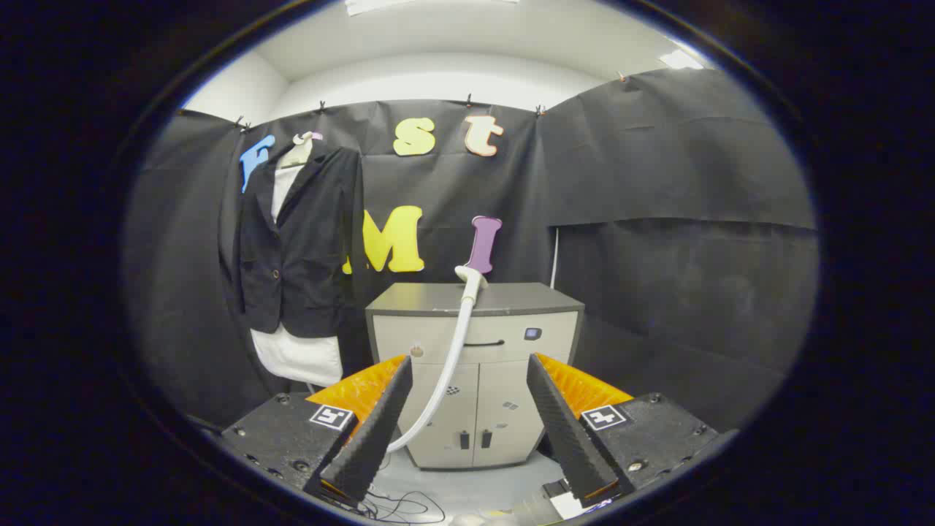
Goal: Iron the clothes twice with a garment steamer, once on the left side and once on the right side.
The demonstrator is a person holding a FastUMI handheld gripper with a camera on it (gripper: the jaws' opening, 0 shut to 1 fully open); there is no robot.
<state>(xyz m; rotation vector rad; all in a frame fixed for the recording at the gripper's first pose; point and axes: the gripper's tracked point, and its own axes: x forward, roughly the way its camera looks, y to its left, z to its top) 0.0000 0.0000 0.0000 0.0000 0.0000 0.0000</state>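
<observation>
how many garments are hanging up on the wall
2: a dark jacket hangs left of the cabinet, beyond the open gripper; a white garment hangs inside it, showing at collar and hem. Others could be hidden underneath.

No readable writing shows: the square black-and-white coded markers (332, 417) on the tongs' mounts carry only patterns, and the small stickers (510, 405) on the grey cabinet (438, 299) doors are too small to read.
</observation>
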